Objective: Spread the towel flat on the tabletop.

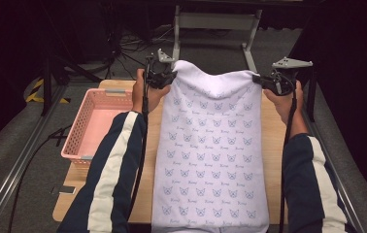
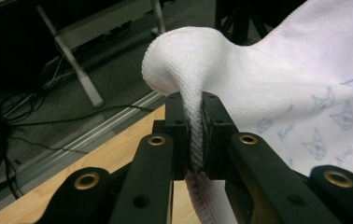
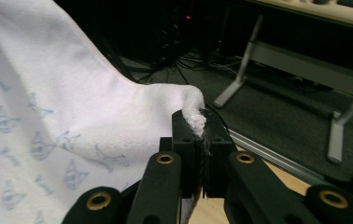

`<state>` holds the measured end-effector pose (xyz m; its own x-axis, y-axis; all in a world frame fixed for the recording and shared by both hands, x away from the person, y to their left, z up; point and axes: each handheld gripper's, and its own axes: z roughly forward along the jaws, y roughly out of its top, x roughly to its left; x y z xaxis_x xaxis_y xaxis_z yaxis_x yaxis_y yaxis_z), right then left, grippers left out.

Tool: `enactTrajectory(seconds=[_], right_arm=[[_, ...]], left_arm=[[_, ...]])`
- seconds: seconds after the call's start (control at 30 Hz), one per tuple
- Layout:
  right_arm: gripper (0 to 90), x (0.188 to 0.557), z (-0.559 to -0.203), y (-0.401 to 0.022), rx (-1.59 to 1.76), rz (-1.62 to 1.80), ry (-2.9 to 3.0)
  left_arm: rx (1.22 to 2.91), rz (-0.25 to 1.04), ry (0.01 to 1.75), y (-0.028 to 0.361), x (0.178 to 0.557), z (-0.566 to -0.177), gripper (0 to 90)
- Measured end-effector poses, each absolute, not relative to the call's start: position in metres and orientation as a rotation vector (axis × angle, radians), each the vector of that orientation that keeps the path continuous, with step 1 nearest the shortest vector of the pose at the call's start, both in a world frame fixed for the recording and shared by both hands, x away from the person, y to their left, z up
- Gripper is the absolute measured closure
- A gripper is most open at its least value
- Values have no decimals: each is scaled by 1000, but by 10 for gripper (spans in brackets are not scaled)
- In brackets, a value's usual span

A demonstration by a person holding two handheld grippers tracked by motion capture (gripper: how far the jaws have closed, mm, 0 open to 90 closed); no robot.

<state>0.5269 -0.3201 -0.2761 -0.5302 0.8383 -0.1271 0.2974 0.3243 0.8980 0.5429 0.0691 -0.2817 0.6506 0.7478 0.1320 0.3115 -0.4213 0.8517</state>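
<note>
From above, my left gripper (image 1: 168,77) and right gripper (image 1: 265,83) pinch the far corners of the white cat-print terry towel (image 1: 210,155) over the wooden table (image 1: 145,194). I'd raise both evenly. Left gripper view: jaws clamped on bunched hem (image 2: 194,135). Right gripper view: only the corner tip (image 3: 195,119) is nipped, so keep it taut.

A dark room surrounds a light wooden table (image 1: 271,145); grey carpet floor (image 1: 7,145) at the left, a grey metal frame stand (image 1: 215,22) at the top centre, black cables (image 1: 118,48) at the upper left.
</note>
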Motion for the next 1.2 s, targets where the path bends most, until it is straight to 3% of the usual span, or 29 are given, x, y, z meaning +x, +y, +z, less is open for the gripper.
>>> enactTrajectory(seconds=[0.43, 0.87, 1.2], right_arm=[[866, 431, -308, -316, 711, 1323, 2212], [864, 343, -369, -316, 511, 1242, 2495], [859, 312, -420, -322, 482, 1076, 2759]], left_arm=[[2108, 517, 500, 73, 440, -307, 831], [2217, 308, 433, 95, 365, -390, 832], [2431, 207, 367, 99, 335, -442, 830]])
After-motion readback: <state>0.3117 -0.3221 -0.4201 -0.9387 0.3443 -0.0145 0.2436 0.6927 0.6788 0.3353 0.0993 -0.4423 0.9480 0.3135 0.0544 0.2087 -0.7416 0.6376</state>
